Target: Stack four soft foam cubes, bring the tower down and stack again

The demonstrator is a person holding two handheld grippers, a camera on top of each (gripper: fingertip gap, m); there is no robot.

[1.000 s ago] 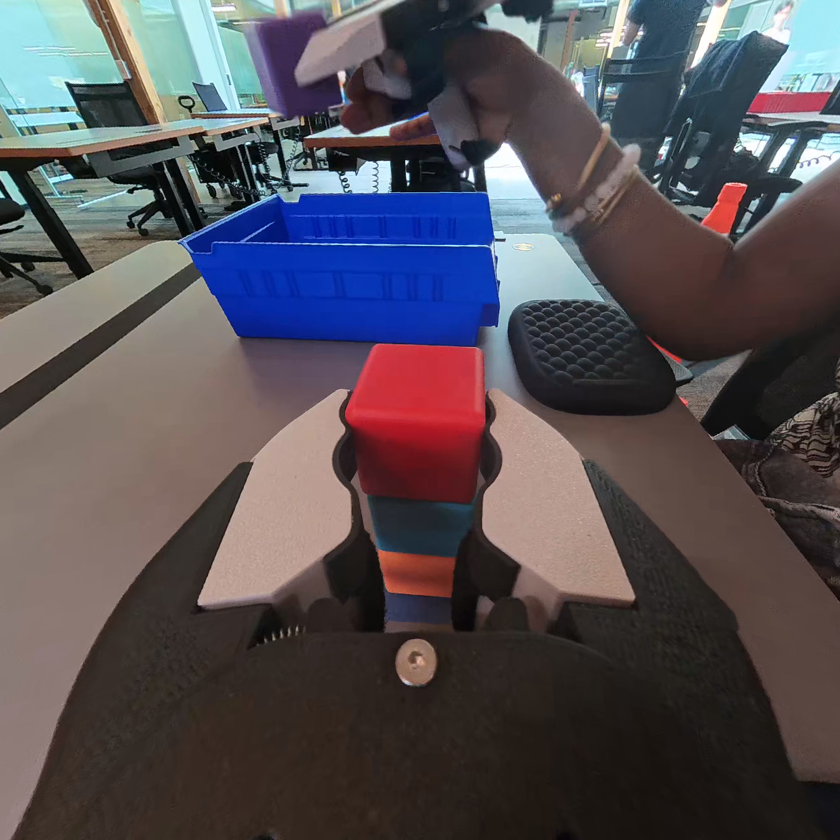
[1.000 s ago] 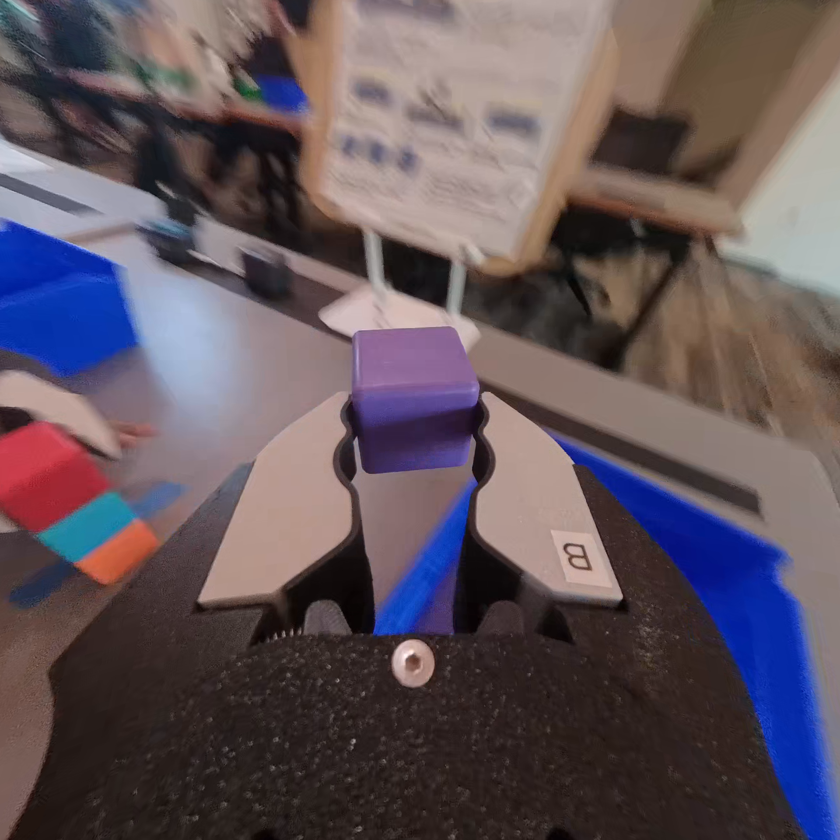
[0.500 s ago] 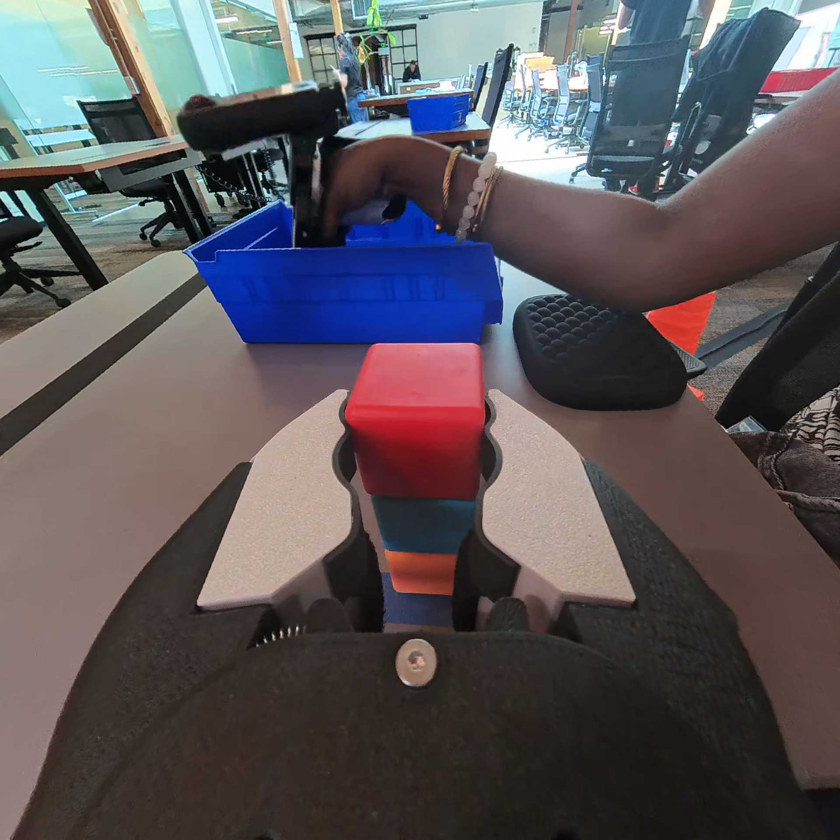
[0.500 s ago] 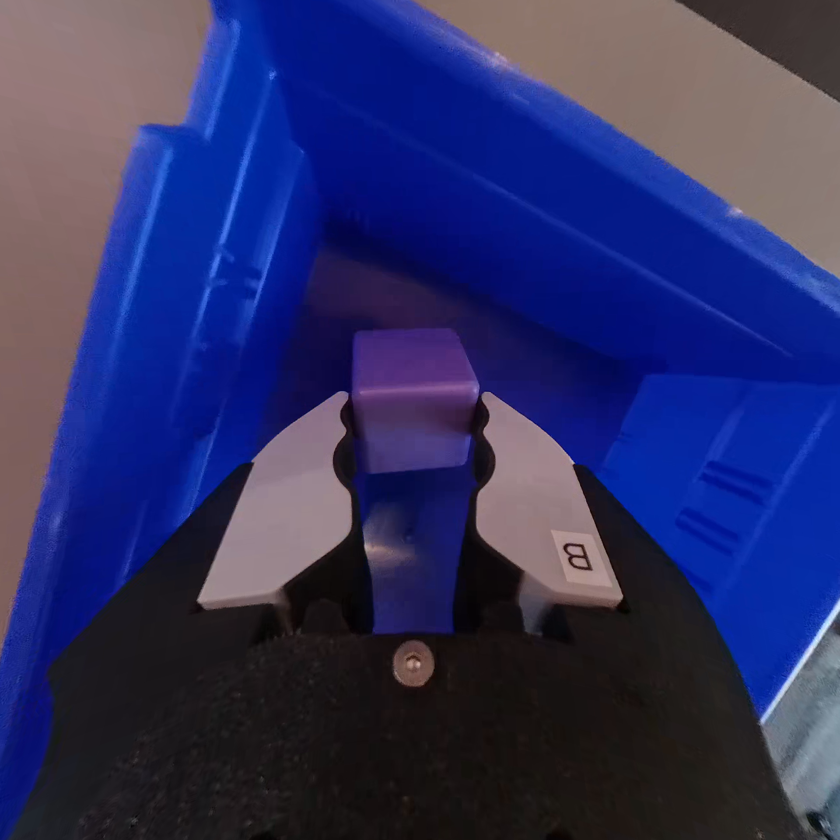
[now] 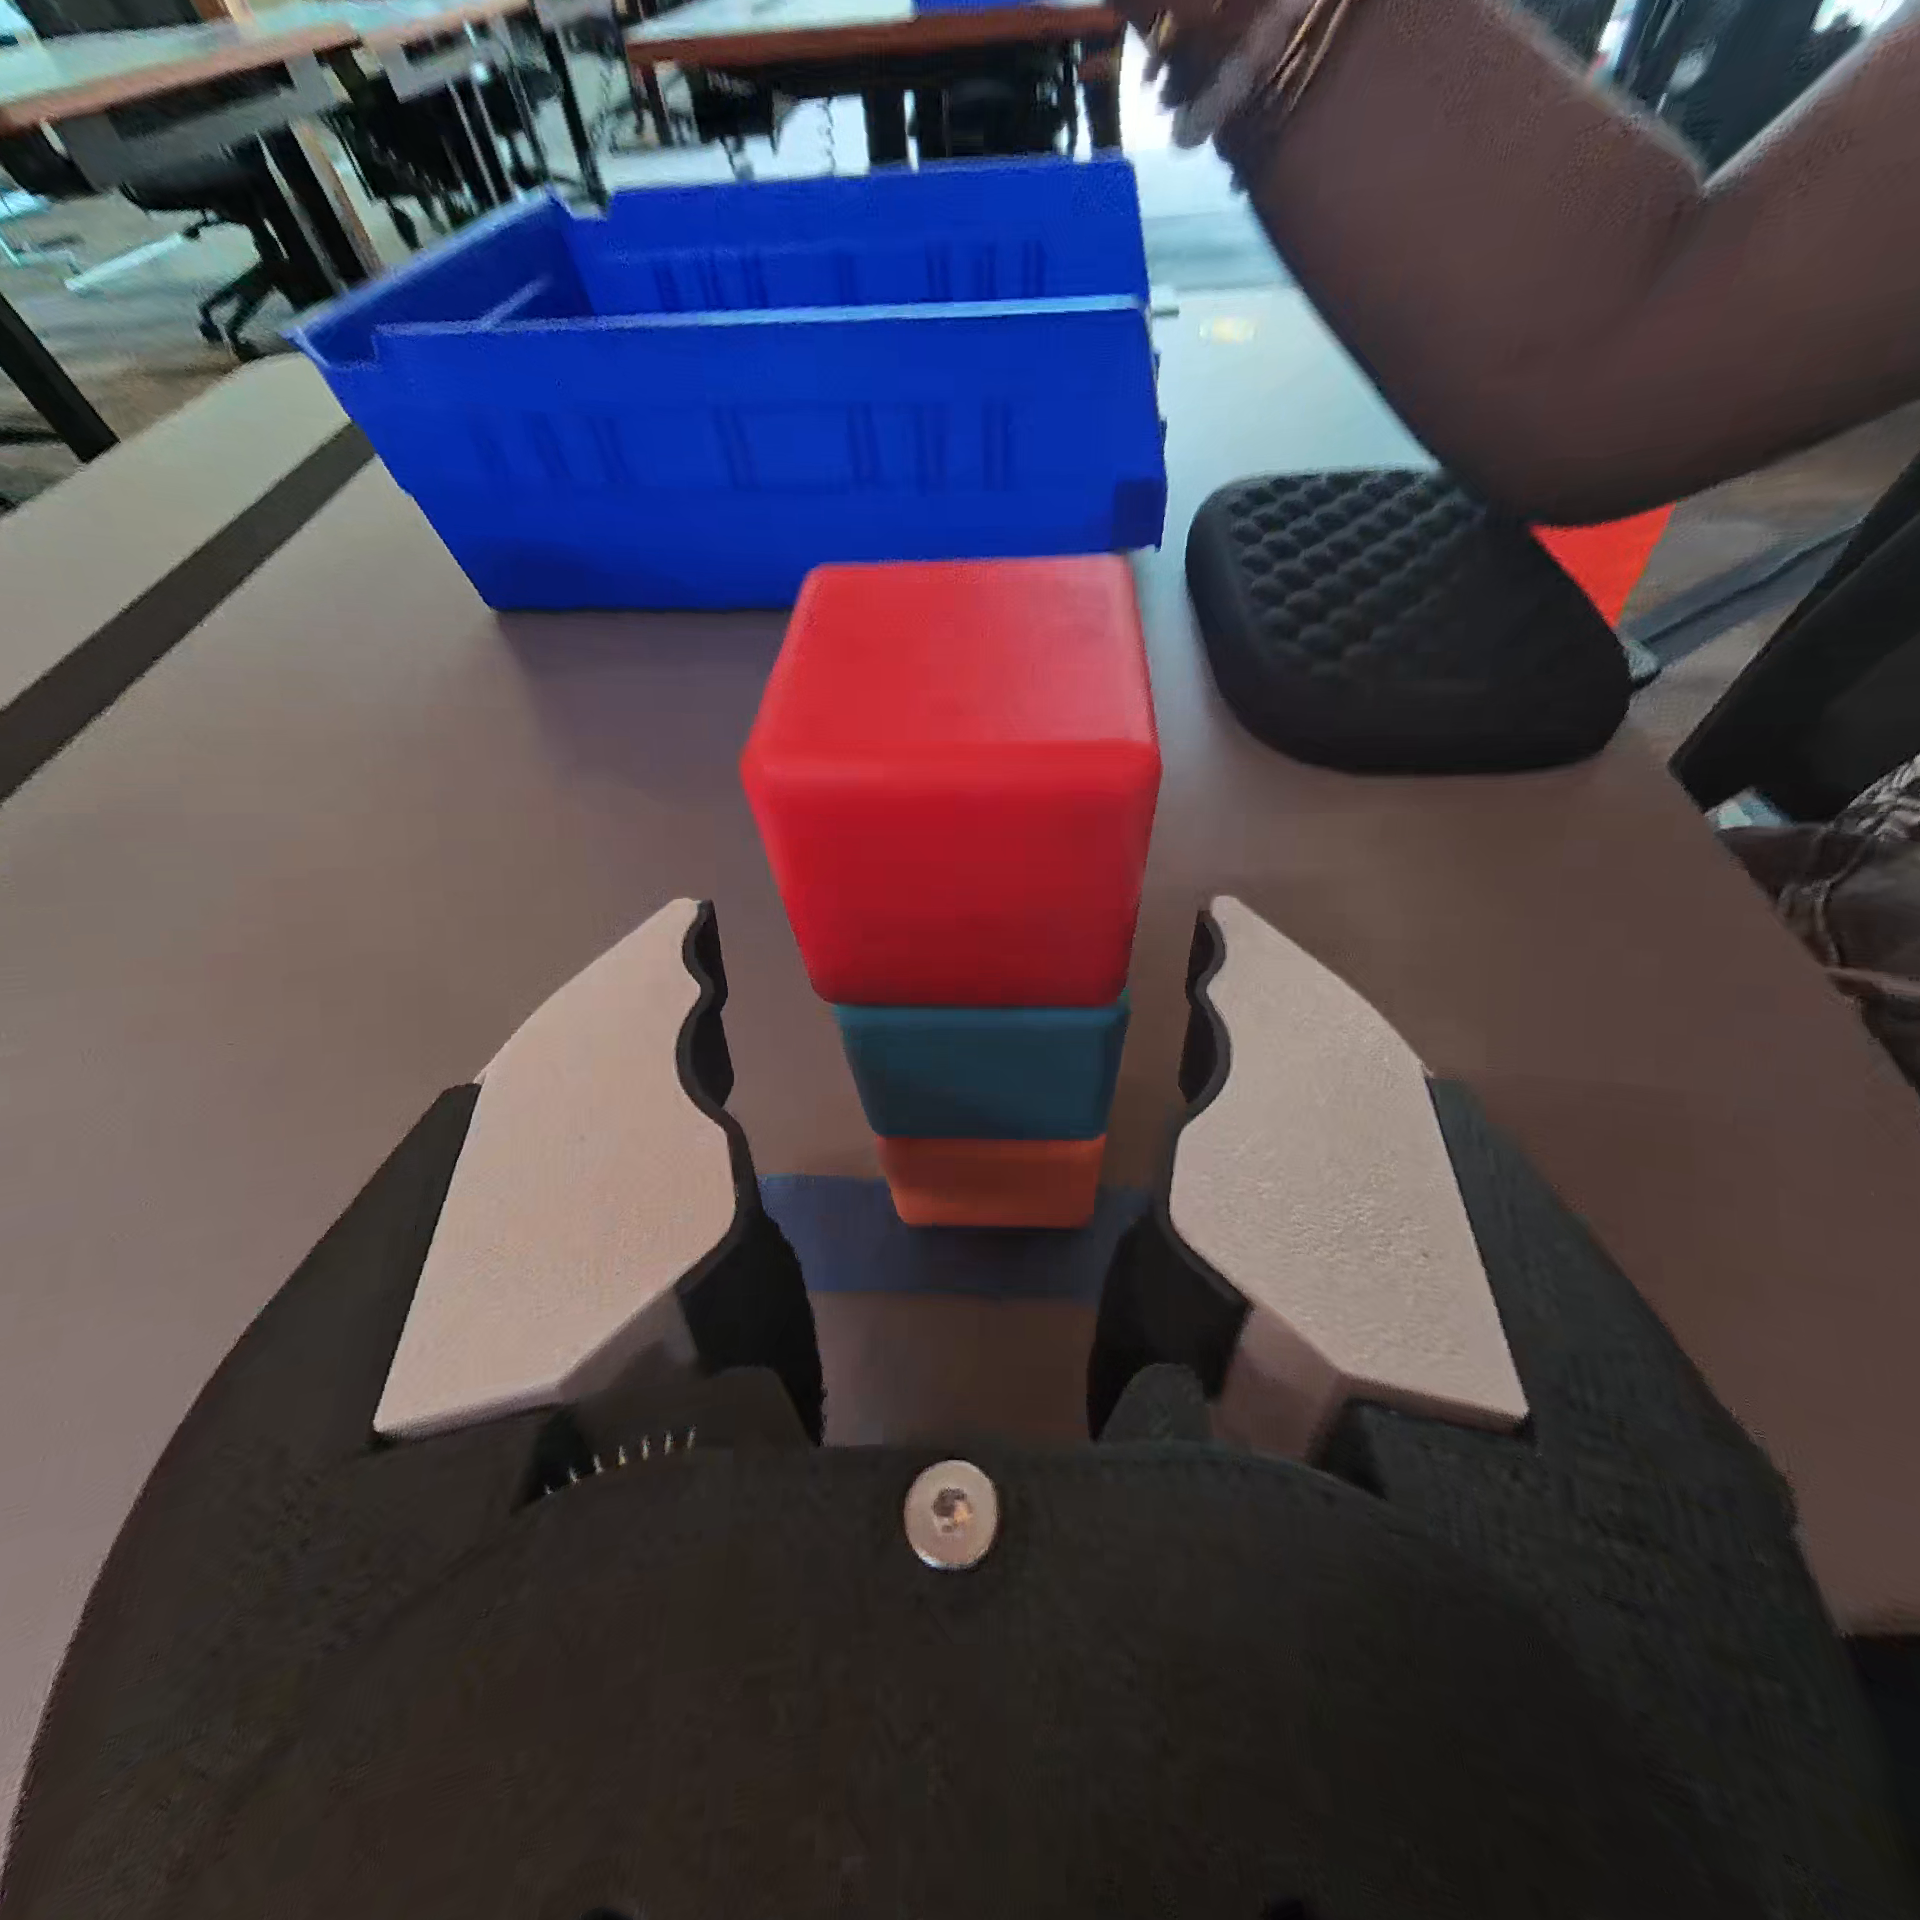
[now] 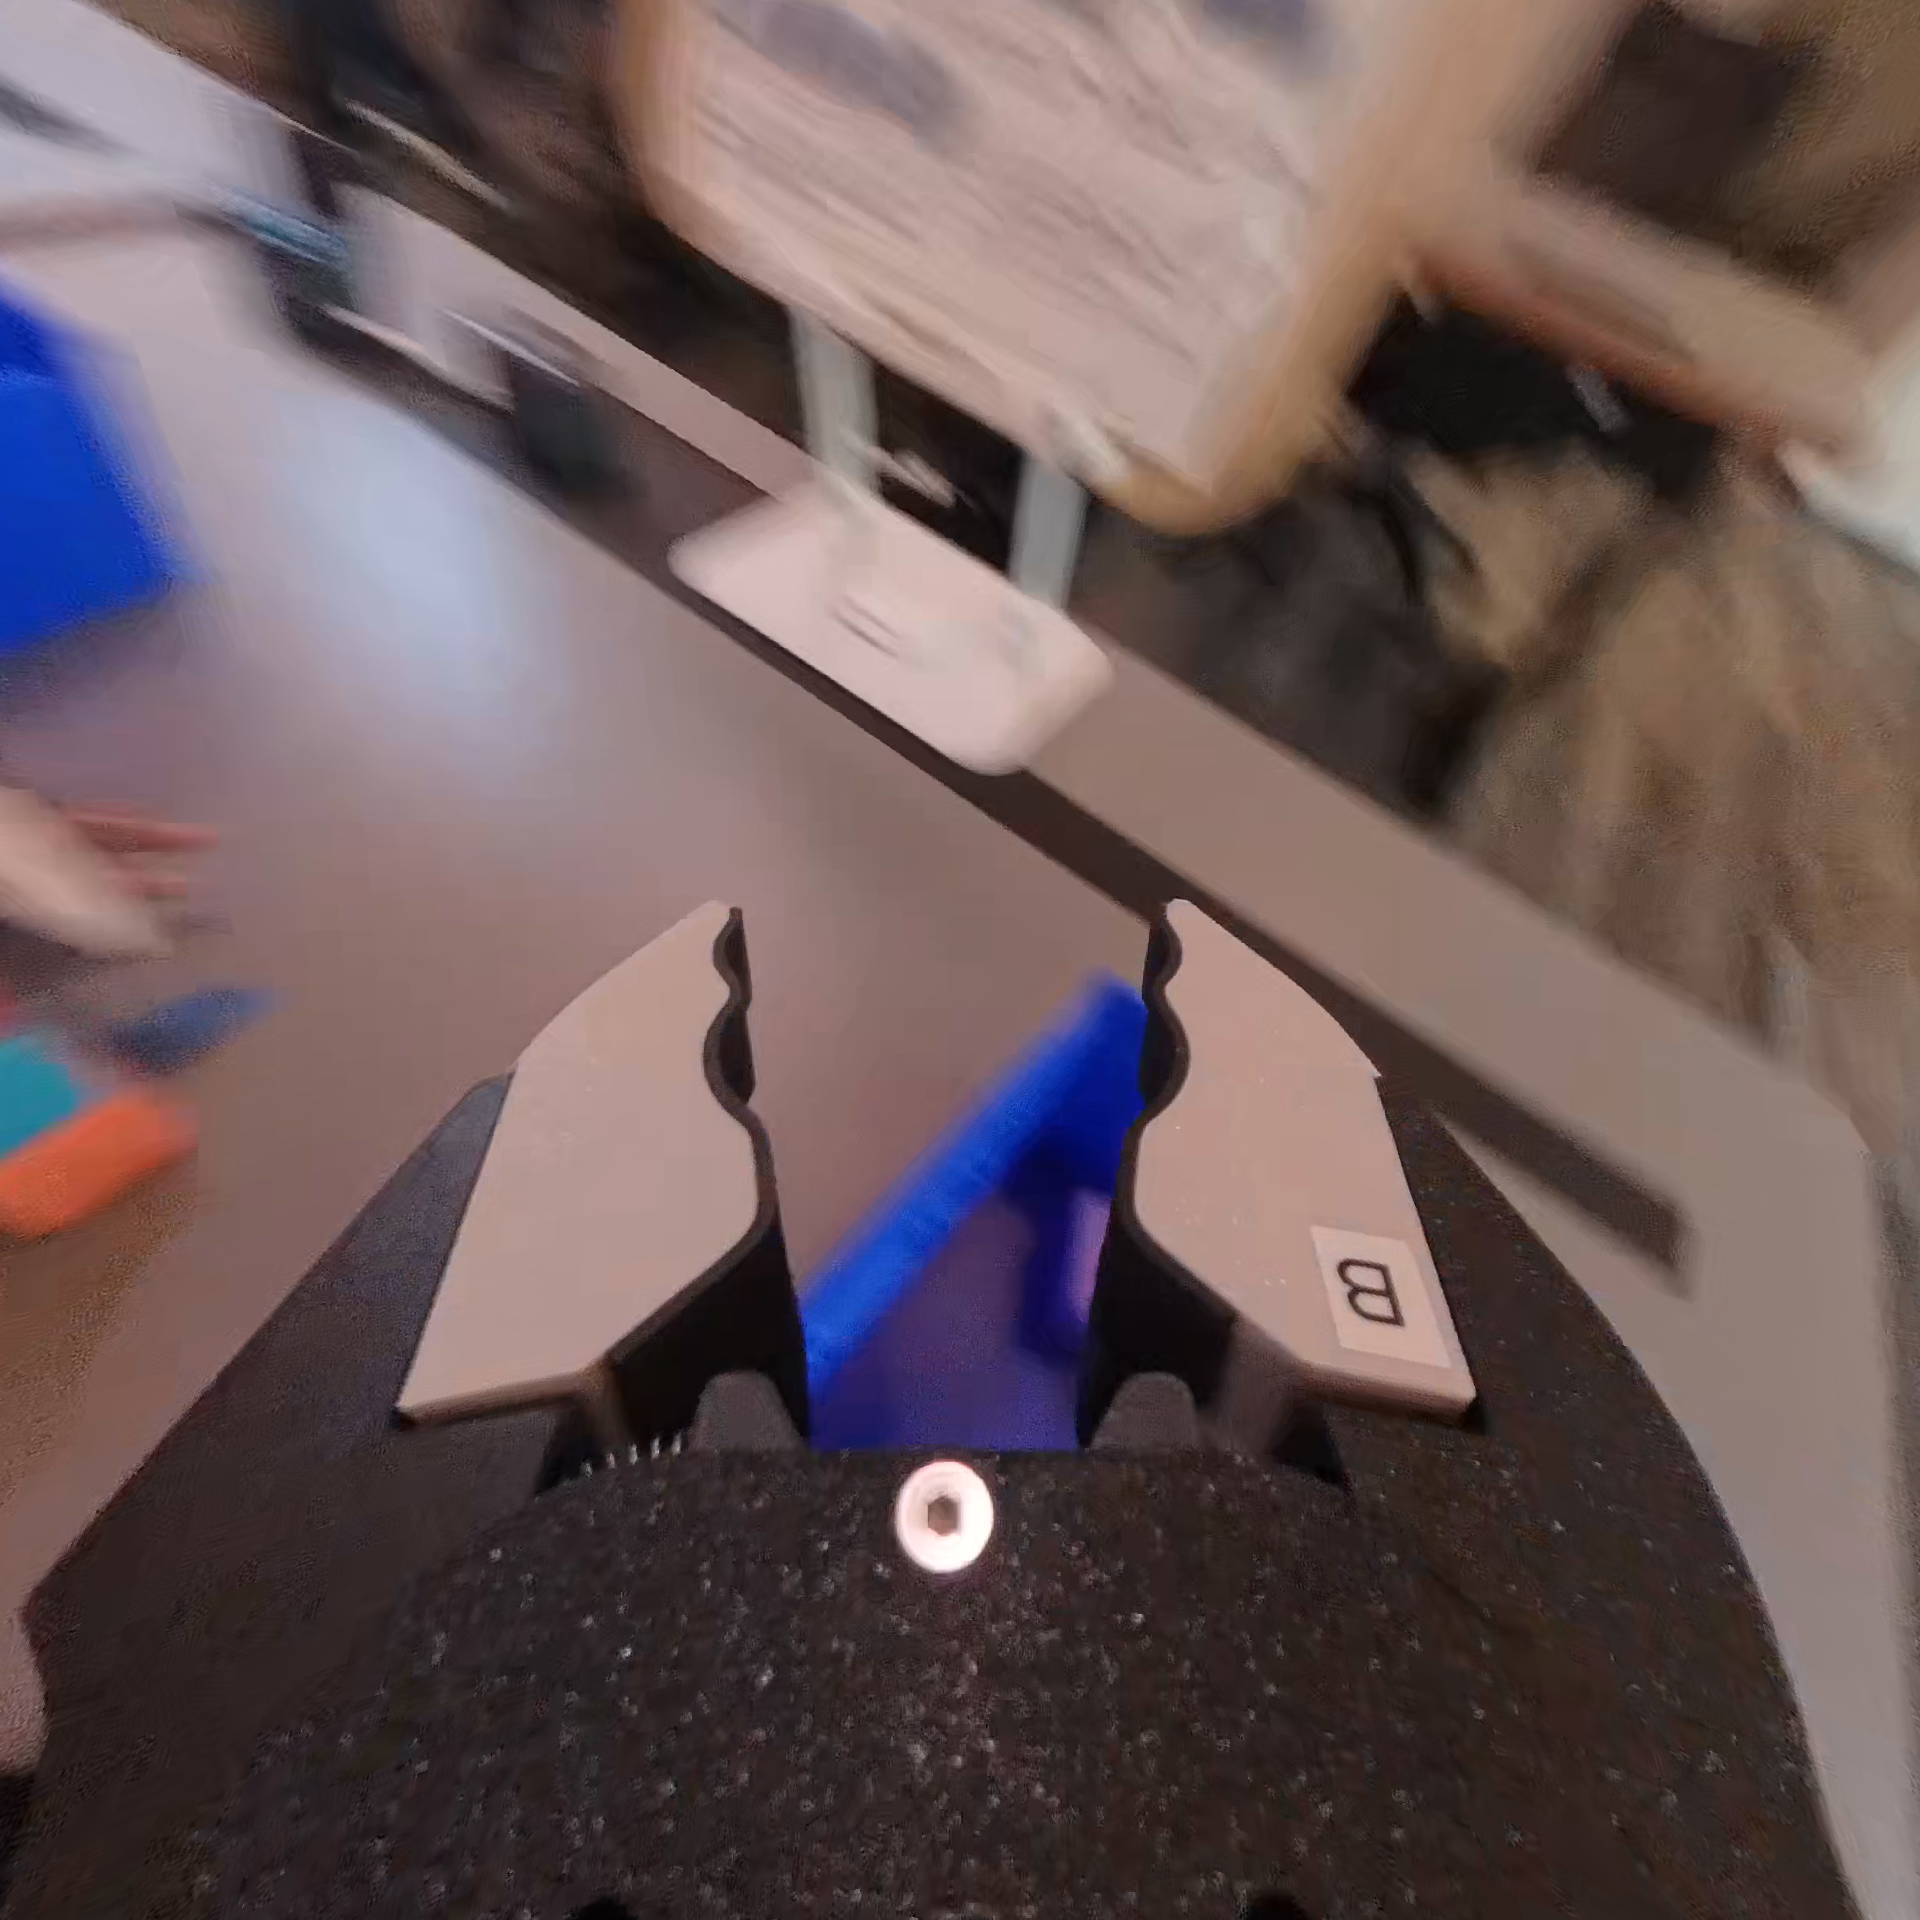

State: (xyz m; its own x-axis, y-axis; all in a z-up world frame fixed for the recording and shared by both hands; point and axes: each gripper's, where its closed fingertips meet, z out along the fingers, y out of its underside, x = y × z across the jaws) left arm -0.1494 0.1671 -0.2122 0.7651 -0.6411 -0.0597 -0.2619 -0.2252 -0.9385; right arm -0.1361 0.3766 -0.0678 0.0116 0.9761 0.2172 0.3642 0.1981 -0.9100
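Note:
In the left wrist view a tower stands on a blue tape patch (image 5: pixel 831 1252): a red cube (image 5: pixel 956 790) on a teal cube (image 5: pixel 982 1070) on an orange cube (image 5: pixel 992 1184). My left gripper (image 5: pixel 953 914) is open, with its pads clear of the tower on both sides. My right gripper (image 6: pixel 948 920) is open and empty above the blue bin (image 6: pixel 987 1132). A purplish blur (image 6: pixel 1081 1247) lies in that bin. The tower's orange cube (image 6: pixel 83 1164) and teal cube (image 6: pixel 31 1081) show blurred at the far left of the right wrist view.
The blue bin (image 5: pixel 769 457) stands behind the tower. A black textured pad (image 5: pixel 1392 623) lies to its right. The person's arm (image 5: pixel 1507 260) reaches over the table at the upper right. A stand's white foot (image 6: pixel 894 634) sits beyond the table's dark strip. The red cube (image 5: pixel 956 790) is about 6 centimeters from my left fingertips.
My left gripper opened, let go of the red cube and drew back from the tower. My right gripper carried the purple cube into the bin, let it go and rose out empty.

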